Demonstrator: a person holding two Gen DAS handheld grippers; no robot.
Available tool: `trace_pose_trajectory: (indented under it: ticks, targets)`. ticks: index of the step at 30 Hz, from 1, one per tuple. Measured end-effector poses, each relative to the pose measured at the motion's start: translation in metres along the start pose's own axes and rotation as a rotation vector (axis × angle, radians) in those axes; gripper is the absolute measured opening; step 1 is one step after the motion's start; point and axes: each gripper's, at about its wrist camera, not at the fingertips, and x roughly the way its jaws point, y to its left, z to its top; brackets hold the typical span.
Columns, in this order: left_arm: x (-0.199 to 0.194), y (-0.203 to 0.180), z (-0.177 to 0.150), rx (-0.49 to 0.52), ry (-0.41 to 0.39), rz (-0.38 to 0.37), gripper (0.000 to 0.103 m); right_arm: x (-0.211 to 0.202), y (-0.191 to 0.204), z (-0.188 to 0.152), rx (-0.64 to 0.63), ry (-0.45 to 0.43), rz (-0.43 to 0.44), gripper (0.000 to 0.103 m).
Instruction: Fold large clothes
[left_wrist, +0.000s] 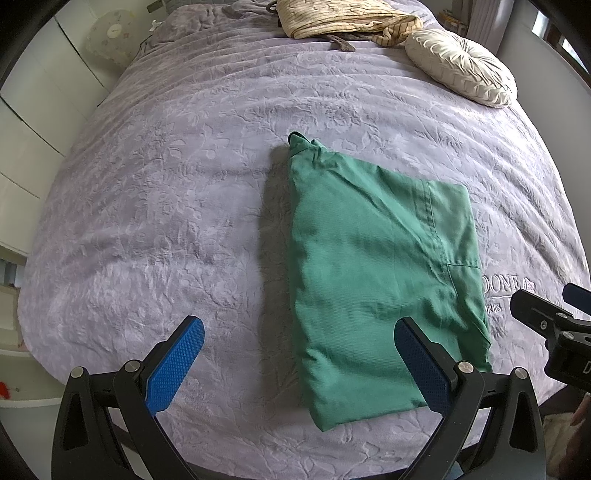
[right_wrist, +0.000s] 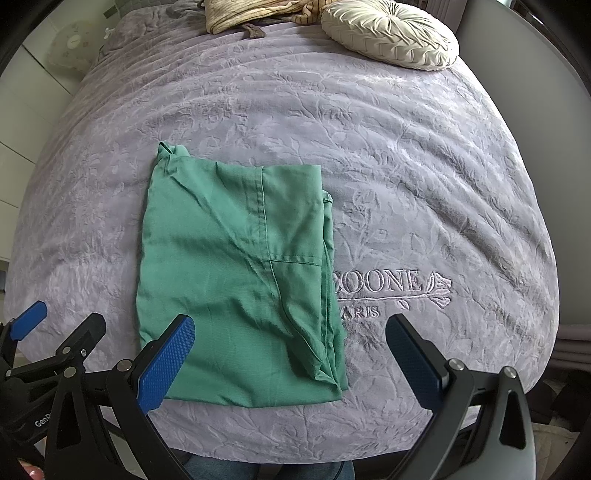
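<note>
Grippers both spread wide, holding nothing: left gripper (left_wrist: 299, 363) w/ one pad over the near edge of the folded green garment (left_wrist: 380, 266), right gripper (right_wrist: 290, 363) likewise above it. Garment lies flat on lilac bedspread (right_wrist: 424, 155), near the bed's front edge.

A folded green garment (right_wrist: 236, 273) lies on the lavender bedspread (right_wrist: 424, 166); the right gripper (right_wrist: 291, 354) hangs spread at six o'clock, a cream cushion (right_wrist: 389, 33) at one o'clock.

The shirt (right_wrist: 236, 273) is green, the blanket (right_wrist: 406, 155) purple with leaves, and the round pillow (right_wrist: 389, 35) cream.
</note>
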Motion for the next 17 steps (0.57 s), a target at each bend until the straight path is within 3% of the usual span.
trace_pose_trajectory:
  ticks: [17]
  targets:
    - [-0.0018,0.0001,0.0010,0.029,-0.027,-0.005,0.103,0.0039,0.0012,-0.0011,-0.001,0.012,0.006,0.103]
